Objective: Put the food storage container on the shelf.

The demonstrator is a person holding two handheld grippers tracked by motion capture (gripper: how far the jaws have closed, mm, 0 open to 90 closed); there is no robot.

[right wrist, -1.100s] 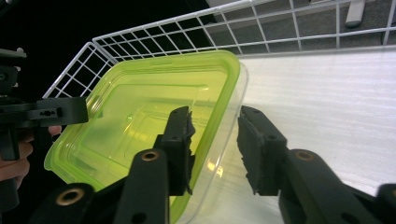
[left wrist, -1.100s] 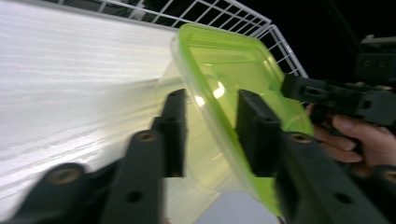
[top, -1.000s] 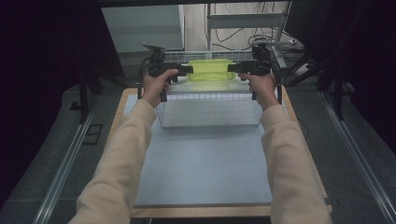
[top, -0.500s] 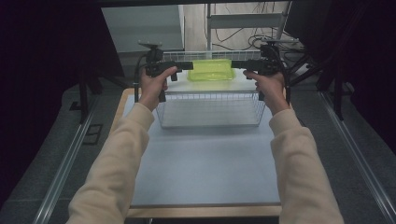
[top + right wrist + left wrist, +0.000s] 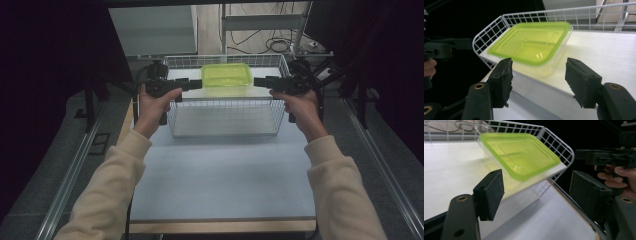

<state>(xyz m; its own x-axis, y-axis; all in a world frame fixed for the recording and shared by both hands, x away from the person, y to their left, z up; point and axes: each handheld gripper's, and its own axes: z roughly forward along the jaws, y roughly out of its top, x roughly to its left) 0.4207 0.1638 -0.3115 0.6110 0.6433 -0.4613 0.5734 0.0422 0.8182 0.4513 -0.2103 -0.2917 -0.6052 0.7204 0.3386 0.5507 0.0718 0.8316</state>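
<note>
Translucent lime-green lidded plastic container (image 5: 226, 78) on a white shelf in a wire basket (image 5: 225, 107), left gripper (image 5: 196, 83) and right gripper (image 5: 259, 82) flanking it, both jaws apart.

The room is dim at both sides, dark drapes or shadow closing in left and right; a pale blue-grey table top (image 5: 220, 170) with a wooden front edge sits lit in the middle; grey carpeted floor (image 5: 55, 165) runs along each side, crossed by metal rails (image 5: 67, 175); beyond the table stands a grey panel (image 5: 150, 30); black cables (image 5: 275, 45) lie coiled on a lighter floor by a metal frame (image 5: 260, 22).
</note>
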